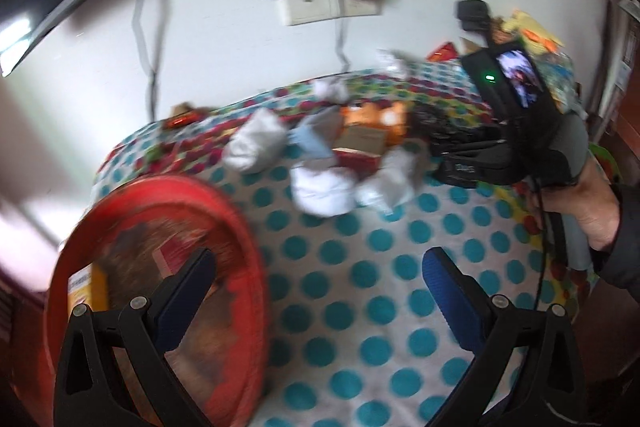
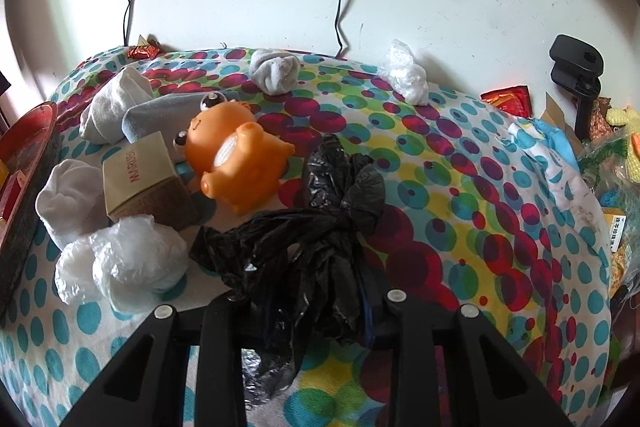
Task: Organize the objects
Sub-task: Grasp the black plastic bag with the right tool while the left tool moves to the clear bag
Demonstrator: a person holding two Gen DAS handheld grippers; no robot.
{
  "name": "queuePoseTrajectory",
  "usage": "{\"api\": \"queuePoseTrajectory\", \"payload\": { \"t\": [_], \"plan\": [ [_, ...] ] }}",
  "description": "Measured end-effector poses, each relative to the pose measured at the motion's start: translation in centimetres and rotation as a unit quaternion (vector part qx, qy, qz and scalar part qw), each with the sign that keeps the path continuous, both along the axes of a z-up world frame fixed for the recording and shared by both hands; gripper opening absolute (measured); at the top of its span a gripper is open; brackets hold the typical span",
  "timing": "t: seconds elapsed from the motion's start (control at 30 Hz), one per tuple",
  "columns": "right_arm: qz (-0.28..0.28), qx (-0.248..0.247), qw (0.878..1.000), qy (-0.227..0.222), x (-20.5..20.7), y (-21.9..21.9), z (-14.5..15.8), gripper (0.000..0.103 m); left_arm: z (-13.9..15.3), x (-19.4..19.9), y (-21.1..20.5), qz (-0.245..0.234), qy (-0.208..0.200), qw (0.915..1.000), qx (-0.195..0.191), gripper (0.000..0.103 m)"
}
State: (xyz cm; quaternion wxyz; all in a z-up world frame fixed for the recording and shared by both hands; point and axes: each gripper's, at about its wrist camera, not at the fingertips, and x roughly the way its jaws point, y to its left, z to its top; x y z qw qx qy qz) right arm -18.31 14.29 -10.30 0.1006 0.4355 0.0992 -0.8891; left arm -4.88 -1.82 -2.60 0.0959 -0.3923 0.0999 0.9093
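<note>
Far left, on the dotted cloth of the desk (image 2: 460, 163): red basket (image 1: 168, 207) with small boxes inside, just under the left gripper (image 1: 320, 291), jaws wide apart and nothing between them. Next to the right, near the basket: white rolled sock (image 2: 70, 203), clear crumpled bag (image 2: 124, 263), tan carton (image 2: 140, 179), grey socks (image 2: 120, 111) behind, then orange toy bear (image 2: 236, 163) lying on its back. At the centre: black plastic bag (image 2: 320, 227), crumpled, long axis running from the far side toward the camera, near end between the pads of the right gripper (image 2: 304, 311), jaws almost closed and apparently pinching it. Basket well to the left of this bag, so probably a carry across the carton and clear bag; loose trailing plastic could drag them. Further right: grey sock ball (image 2: 274, 71), another clear bag (image 2: 408, 79), red packet (image 2: 510, 99), black clamp (image 2: 576, 67) near the wall.
</note>
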Motion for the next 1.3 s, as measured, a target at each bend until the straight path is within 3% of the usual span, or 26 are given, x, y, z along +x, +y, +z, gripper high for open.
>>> {"api": "queuePoseTrajectory", "payload": {
  "t": [0.23, 0.37, 0.7, 0.97, 1.07, 1.3],
  "plan": [
    [0.003, -0.004, 1.000, 0.003, 0.5, 1.8, -0.1, 0.029, -1.7, -2.6, 4.3, -0.064, -0.023, 0.9976, 0.008, 0.103],
    [0.006, -0.006, 1.000, 0.002, 0.5, 2.6, -0.1, 0.029, -2.9, -3.9, 5.6, -0.069, -0.036, 0.9969, -0.009, 0.103],
    [0.006, -0.025, 1.000, 0.005, 0.5, 3.1, -0.2, 0.029, -4.3, -7.3, 5.2, -0.052, -0.056, 0.9971, -0.005, 0.103],
    [0.006, -0.024, 1.000, 0.005, 0.5, 3.0, -0.1, 0.029, -4.7, -8.9, 6.1, -0.056, -0.038, 0.9973, -0.030, 0.103],
    [0.006, -0.023, 1.000, 0.005, 0.5, 3.1, -0.1, 0.029, -4.6, -9.0, 6.1, -0.057, -0.029, 0.9975, -0.030, 0.098],
    [0.006, -0.027, 1.000, 0.004, 0.5, 3.1, -0.1, 0.030, -4.4, -8.5, 6.3, -0.100, -0.026, 0.9939, -0.037, 0.095]
  ]
}}
